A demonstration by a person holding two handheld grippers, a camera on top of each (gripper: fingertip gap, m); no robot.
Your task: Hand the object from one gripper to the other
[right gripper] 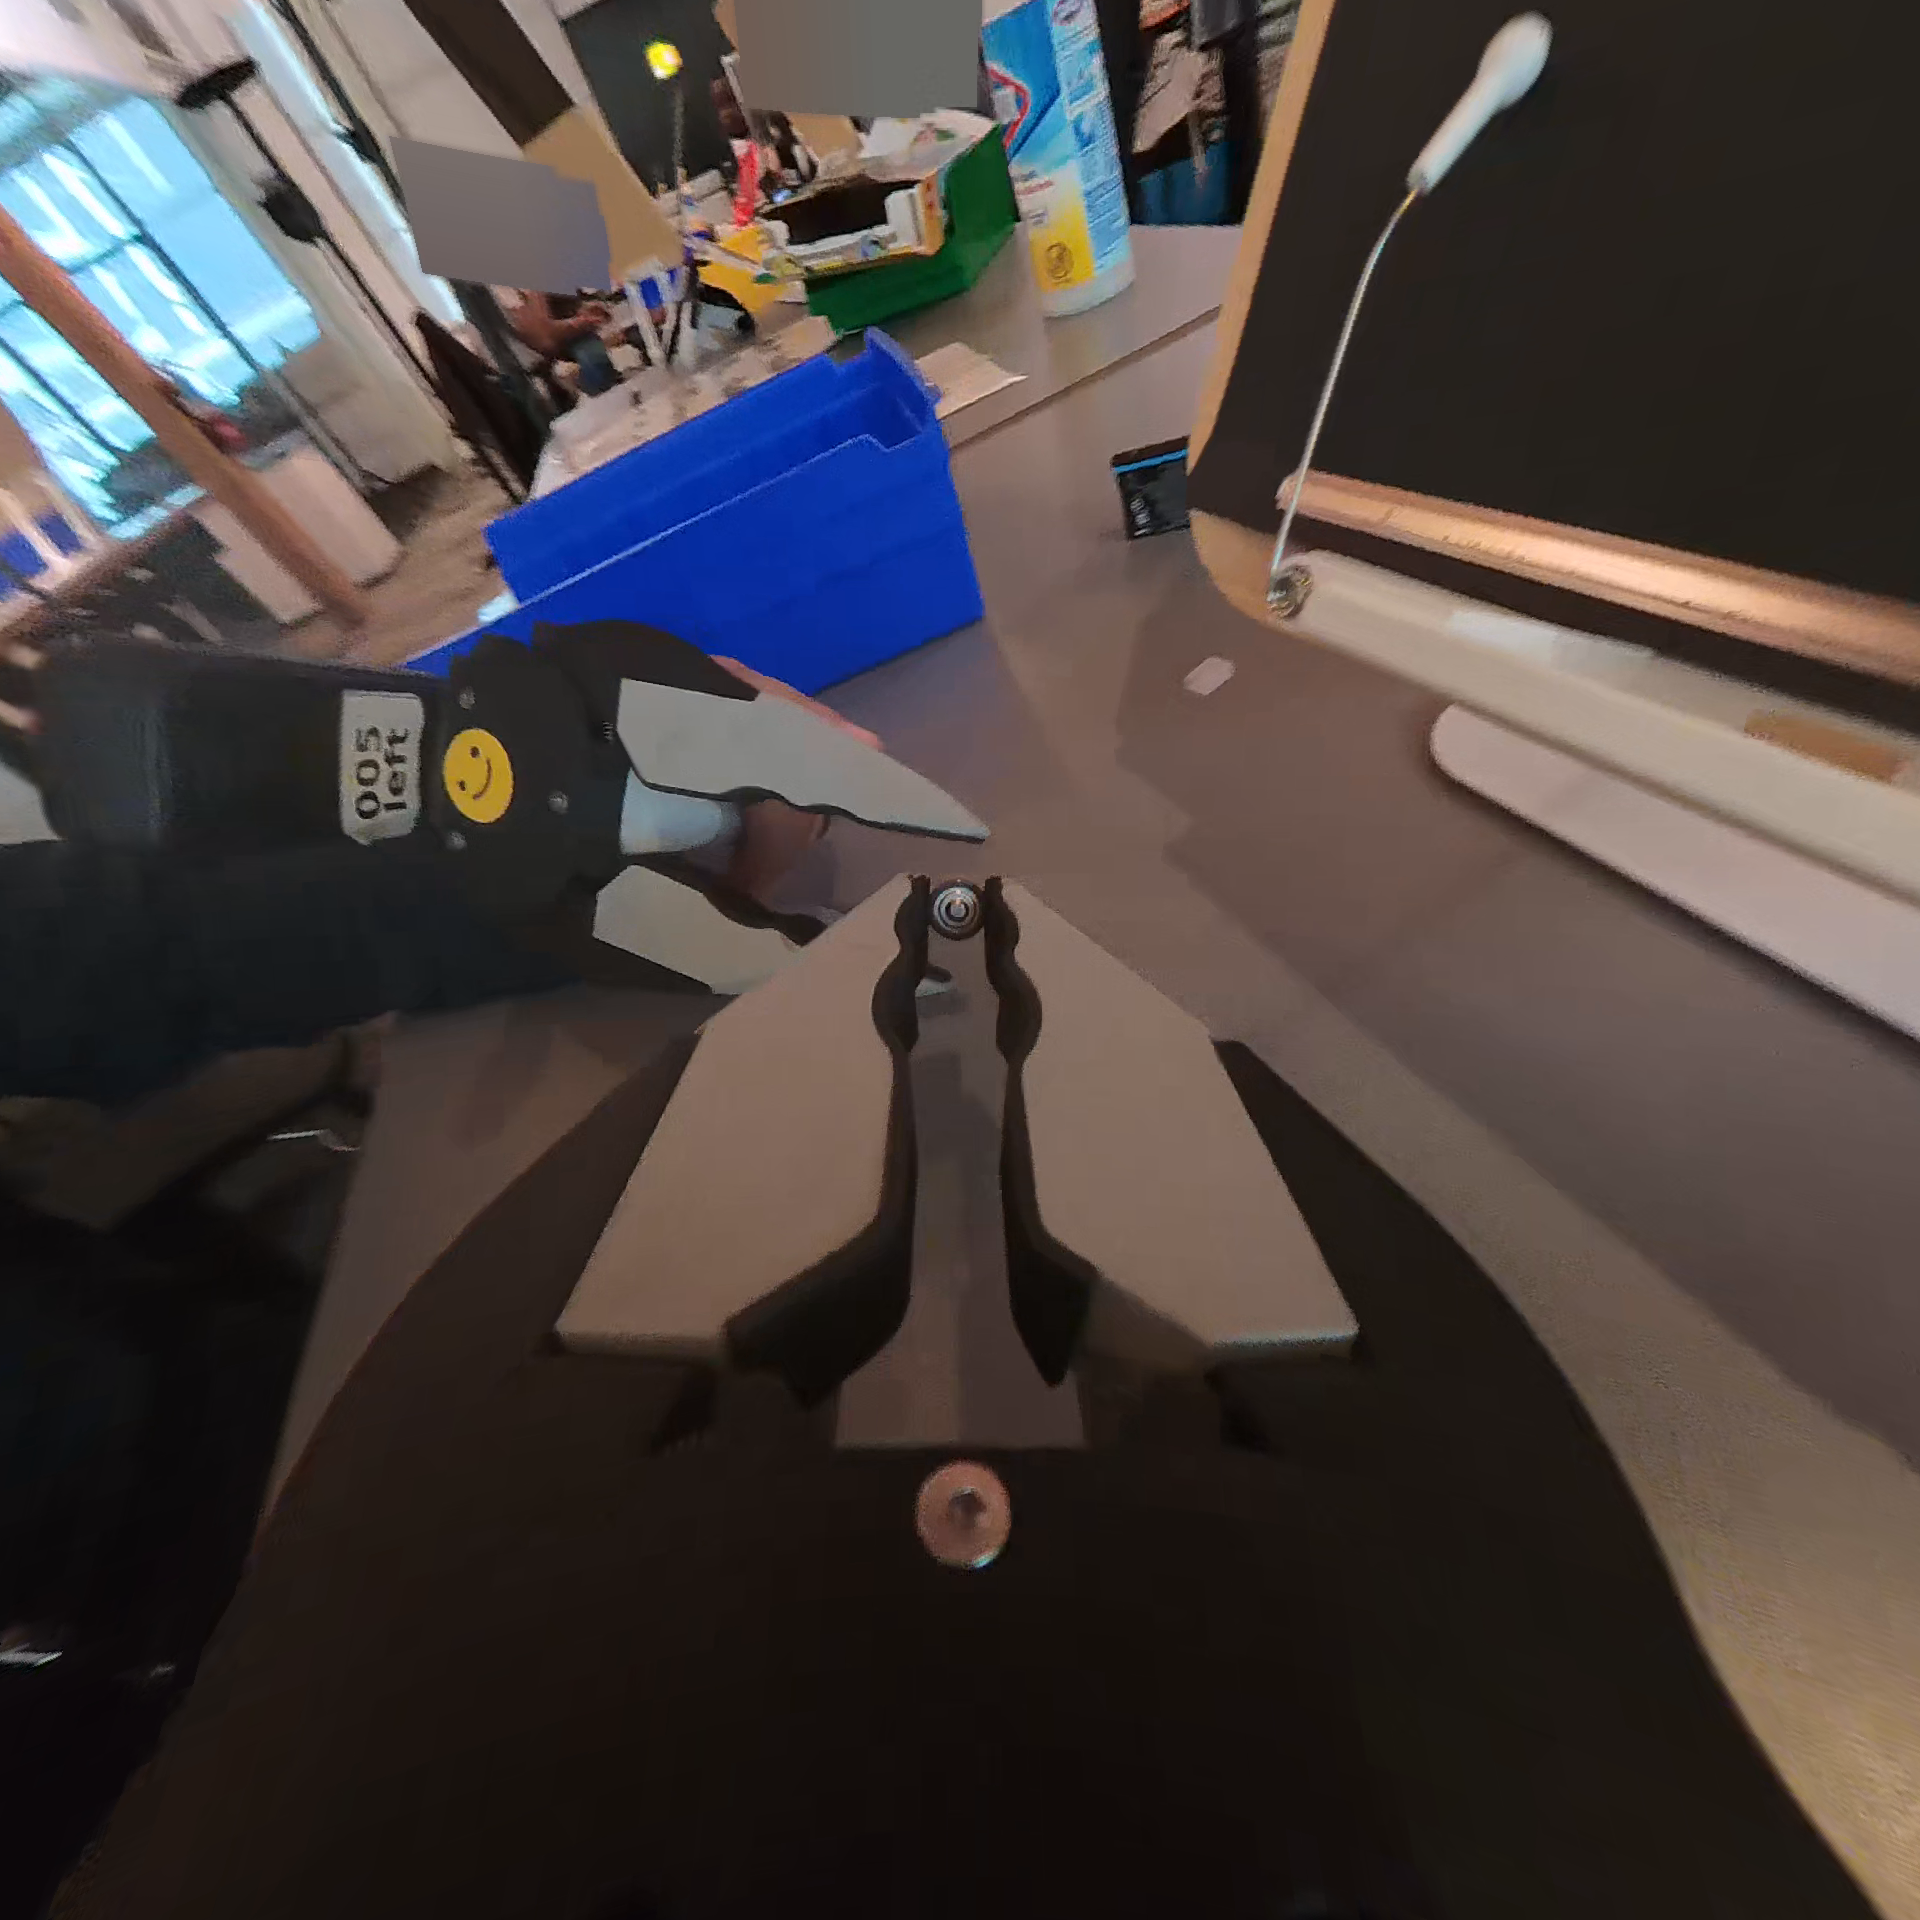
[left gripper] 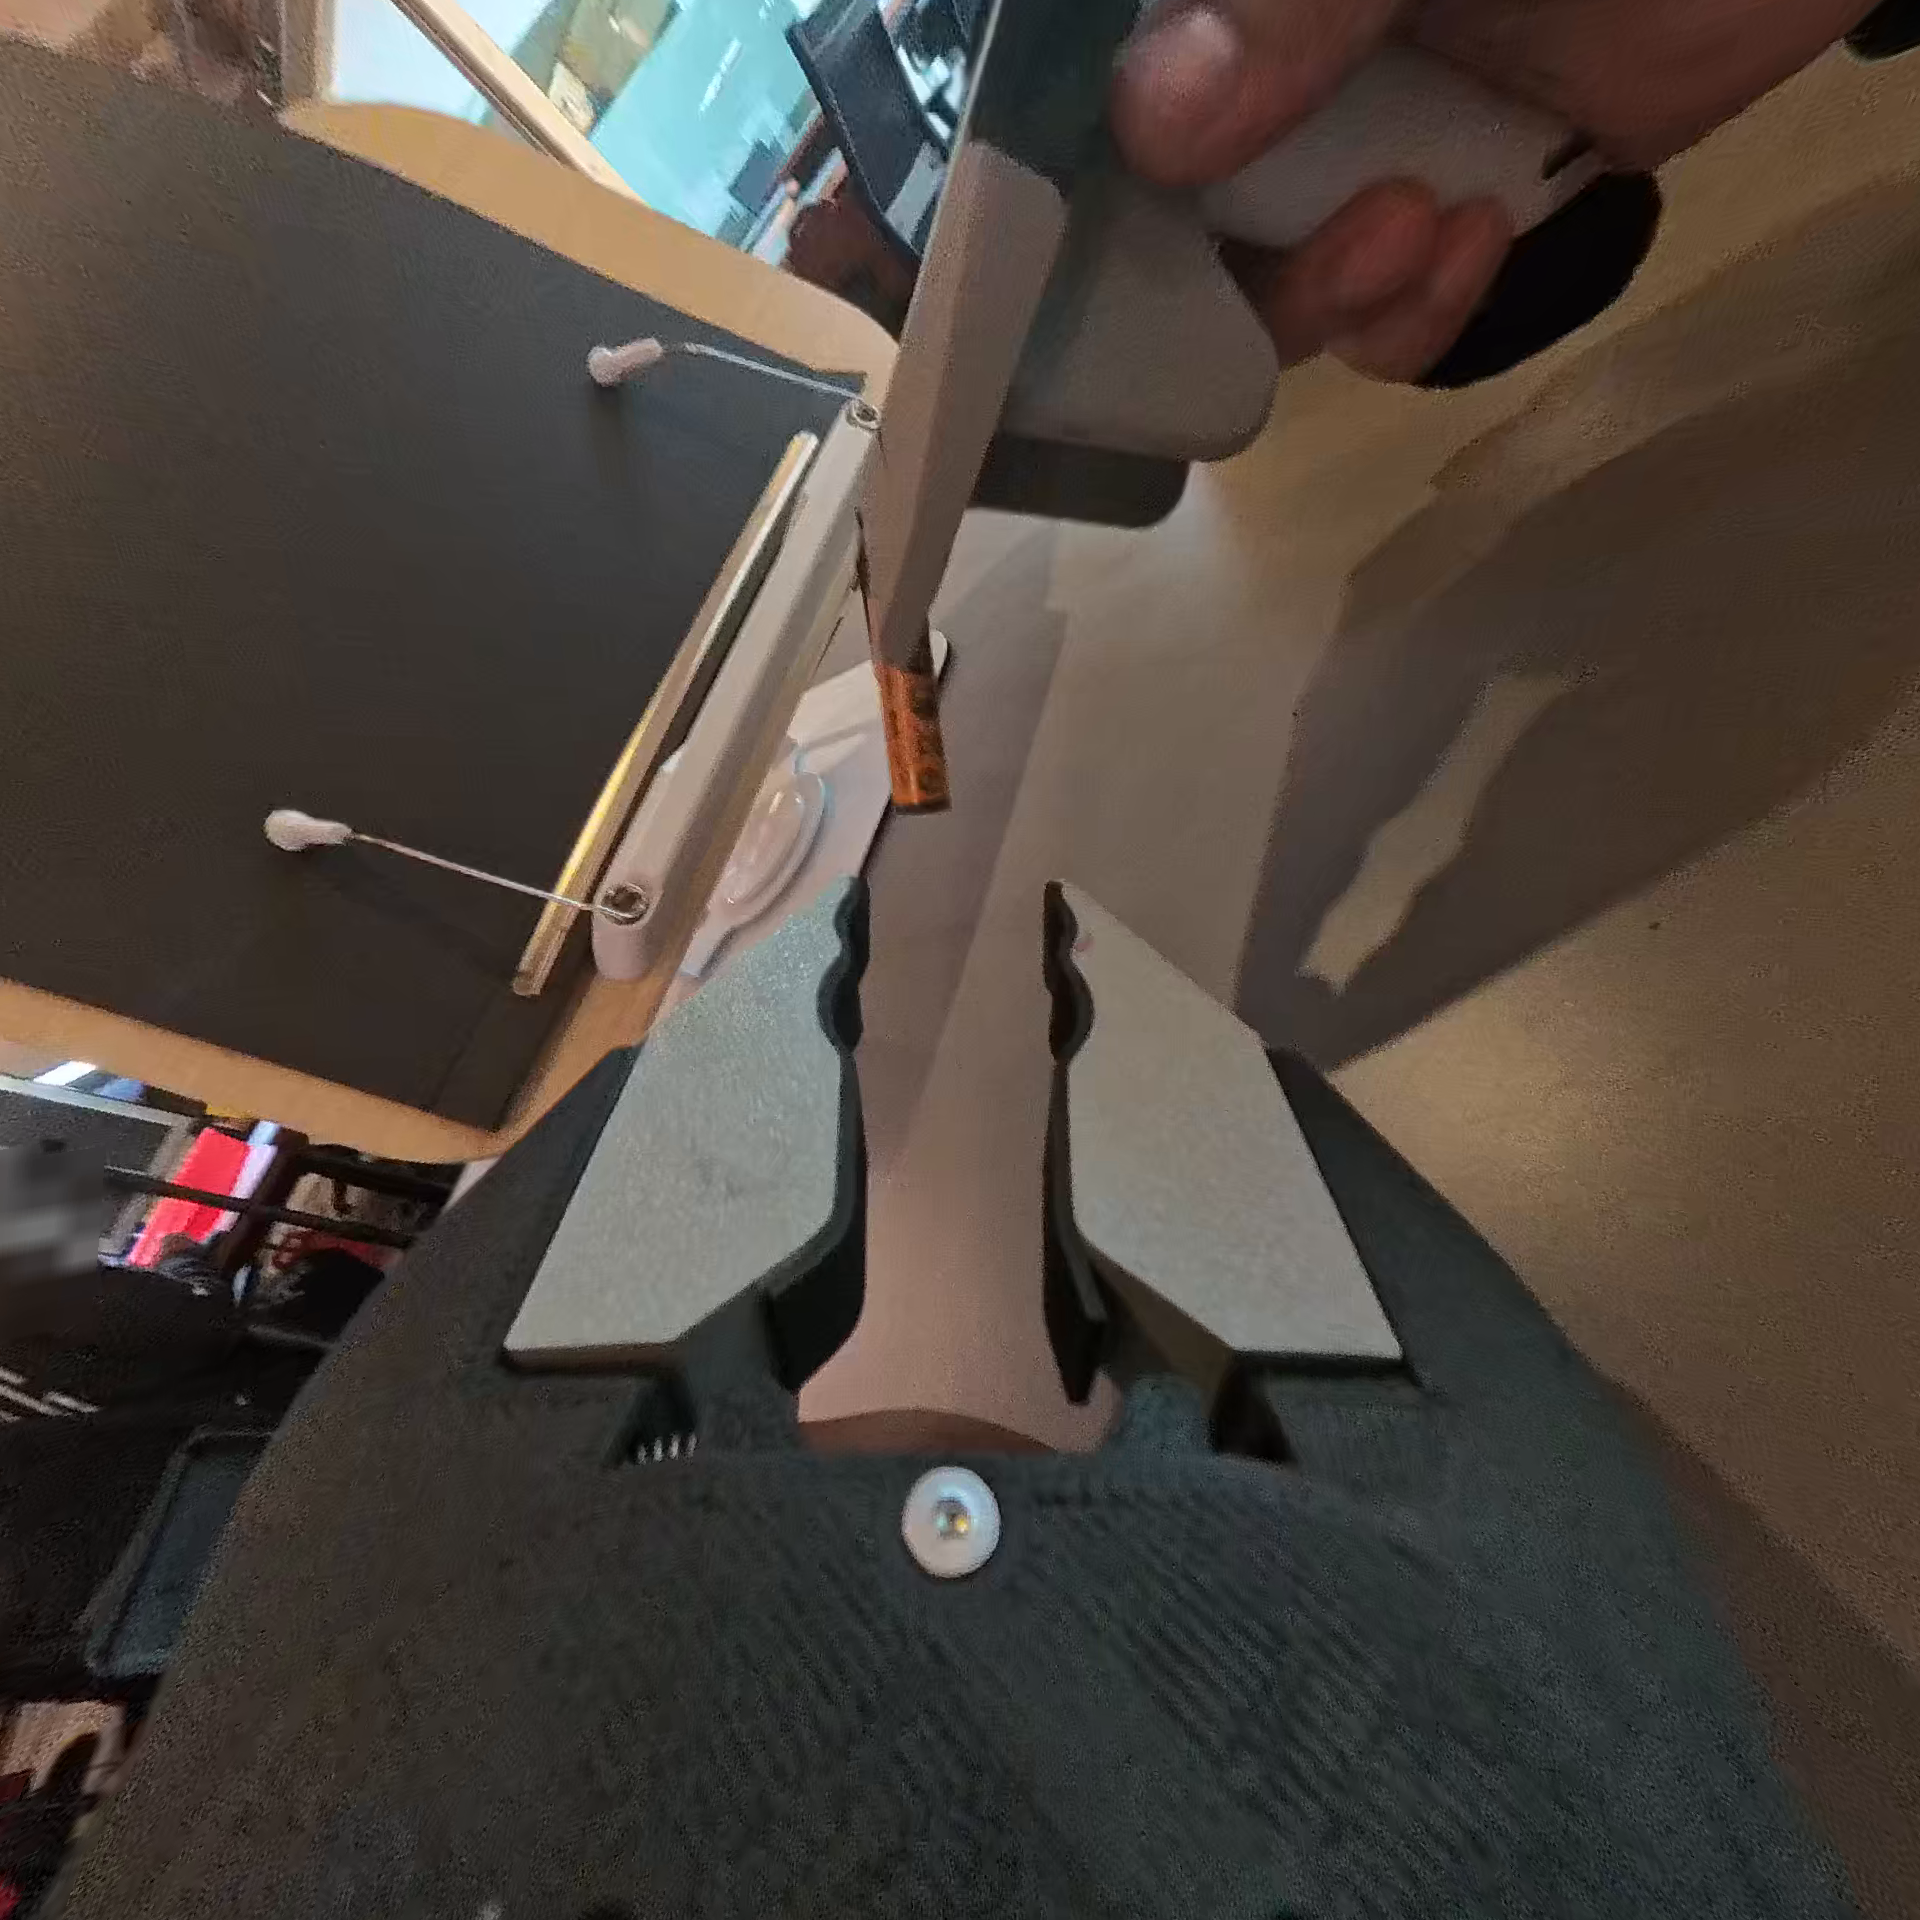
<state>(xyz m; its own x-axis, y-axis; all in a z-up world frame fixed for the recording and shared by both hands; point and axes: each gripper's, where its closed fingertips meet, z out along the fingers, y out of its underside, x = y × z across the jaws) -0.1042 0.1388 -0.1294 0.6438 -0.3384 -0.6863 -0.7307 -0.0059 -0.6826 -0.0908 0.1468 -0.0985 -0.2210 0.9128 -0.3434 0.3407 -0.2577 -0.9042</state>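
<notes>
The right tool point(right gripper: 956, 902) pinches a small battery point(left gripper: 914, 740) at its tips. The battery's long axis points toward the gaping, empty left tool point(left gripper: 954, 914), which lies just beyond its free end.

A blue plastic bin point(right gripper: 748, 540) sits on the grey surface point(right gripper: 1195, 883), far left. Behind it stands a white-and-blue wipes canister point(right gripper: 1070, 166) beside a green tray point(right gripper: 925, 260) heaped with papers. A small black box point(right gripper: 1151, 490) rests near a dark wood-edged board point(right gripper: 1662, 291), which has white-tipped wire arms point(right gripper: 1475, 94).
</notes>
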